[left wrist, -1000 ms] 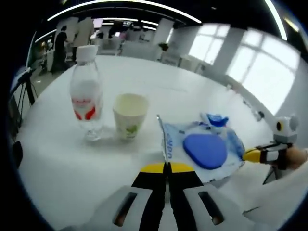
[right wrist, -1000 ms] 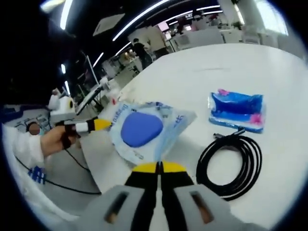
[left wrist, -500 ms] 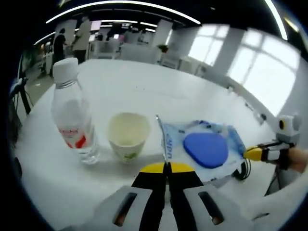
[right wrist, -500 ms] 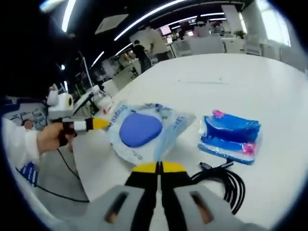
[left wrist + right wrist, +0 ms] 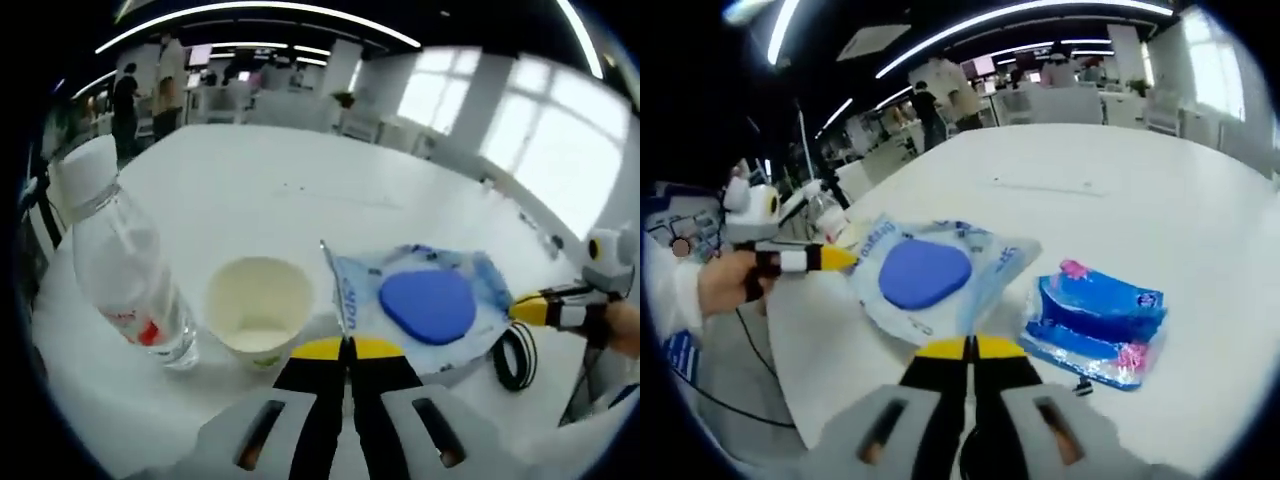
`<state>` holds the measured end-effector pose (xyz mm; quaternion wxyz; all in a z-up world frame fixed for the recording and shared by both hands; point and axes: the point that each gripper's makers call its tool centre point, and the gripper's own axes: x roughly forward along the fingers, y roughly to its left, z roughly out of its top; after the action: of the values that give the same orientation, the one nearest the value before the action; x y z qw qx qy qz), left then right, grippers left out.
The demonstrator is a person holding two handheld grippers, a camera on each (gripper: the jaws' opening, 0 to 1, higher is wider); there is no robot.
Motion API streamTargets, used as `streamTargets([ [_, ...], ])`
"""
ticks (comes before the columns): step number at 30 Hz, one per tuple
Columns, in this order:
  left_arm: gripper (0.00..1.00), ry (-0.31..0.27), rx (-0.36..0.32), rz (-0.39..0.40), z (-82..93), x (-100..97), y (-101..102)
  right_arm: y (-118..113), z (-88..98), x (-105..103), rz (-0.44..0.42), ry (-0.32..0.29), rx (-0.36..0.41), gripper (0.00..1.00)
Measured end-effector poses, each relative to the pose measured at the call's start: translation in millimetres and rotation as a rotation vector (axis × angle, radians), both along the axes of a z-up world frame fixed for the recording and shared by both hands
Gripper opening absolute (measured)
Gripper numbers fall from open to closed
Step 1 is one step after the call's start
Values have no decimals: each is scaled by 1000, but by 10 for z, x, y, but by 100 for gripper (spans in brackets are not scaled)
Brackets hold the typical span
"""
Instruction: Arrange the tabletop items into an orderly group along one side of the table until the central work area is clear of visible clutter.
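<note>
**Both grippers pinch one wipes pack over the white counter**

In the left gripper view, the left gripper (image 5: 345,345) has its yellow-tipped jaws clenched on the near edge of the wipes pack (image 5: 420,305), a clear-and-blue pouch with a blue oval lid. Just beside the pack, on its left in this view, stands a paper cup (image 5: 258,315), upright and open-mouthed; beyond the cup on that same side is a clear water bottle (image 5: 120,265) with a white cap and red label, leaning in the fisheye. On the pack's other side the right gripper (image 5: 522,309) comes in, held by a hand (image 5: 622,328), its yellow tip at the pack's edge. Near that tip a coiled black cable (image 5: 516,356) lies on the counter (image 5: 300,195).

In the right gripper view, the right gripper (image 5: 968,346) is likewise closed on the pack's (image 5: 930,280) edge. Beside the pack lies a blue packet (image 5: 1100,318) with pink marks, flat on the counter (image 5: 1120,210). The left gripper (image 5: 835,258) meets the pack's far edge, gripped by a hand (image 5: 725,285). Farther off, people stand among desks under strip lights.
</note>
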<state>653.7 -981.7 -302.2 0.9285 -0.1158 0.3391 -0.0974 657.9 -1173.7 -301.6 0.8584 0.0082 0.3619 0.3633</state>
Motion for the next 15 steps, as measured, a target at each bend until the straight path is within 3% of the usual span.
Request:
streamTargets([
  [15, 0, 30, 27, 48, -177, 70, 43, 54, -241, 149, -21, 25, -25, 0],
])
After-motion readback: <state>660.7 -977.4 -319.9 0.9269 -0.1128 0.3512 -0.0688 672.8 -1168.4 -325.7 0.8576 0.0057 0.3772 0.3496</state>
